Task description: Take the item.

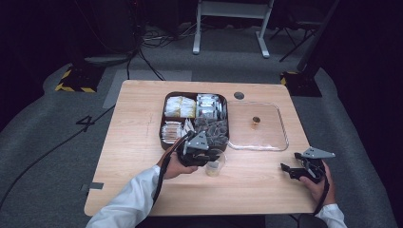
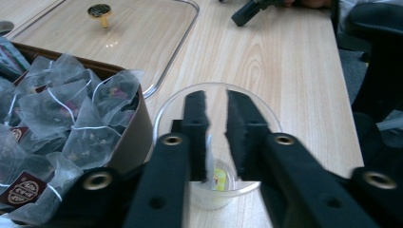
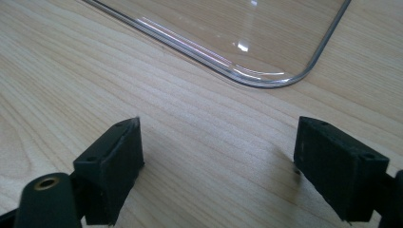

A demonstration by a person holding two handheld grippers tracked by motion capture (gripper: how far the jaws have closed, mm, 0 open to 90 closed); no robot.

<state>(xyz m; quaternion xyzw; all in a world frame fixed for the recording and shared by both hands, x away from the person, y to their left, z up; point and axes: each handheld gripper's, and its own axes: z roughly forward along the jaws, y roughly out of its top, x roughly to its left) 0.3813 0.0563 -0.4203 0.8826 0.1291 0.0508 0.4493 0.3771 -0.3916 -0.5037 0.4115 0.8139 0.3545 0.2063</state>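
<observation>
A clear plastic cup (image 1: 215,167) stands on the wooden table just in front of a brown compartment box (image 1: 163,124). My left gripper (image 1: 211,159) points down into the cup (image 2: 266,121), and in the left gripper view (image 2: 216,97) its jaws stand a narrow gap apart. A pale tea bag with a yellow tag (image 2: 219,176) lies at the cup's bottom, and the pads do not press on it. My right gripper (image 1: 291,161) rests low at the table's right front, jaws wide open (image 3: 218,142) over bare wood.
The box (image 2: 138,130) holds several pyramid tea bags (image 2: 71,114) and wrapped sachets (image 1: 180,107). A clear lid (image 1: 273,130) with a gold knob (image 1: 256,119) lies flat to the right of the box; its corner (image 3: 266,80) sits just ahead of the right gripper.
</observation>
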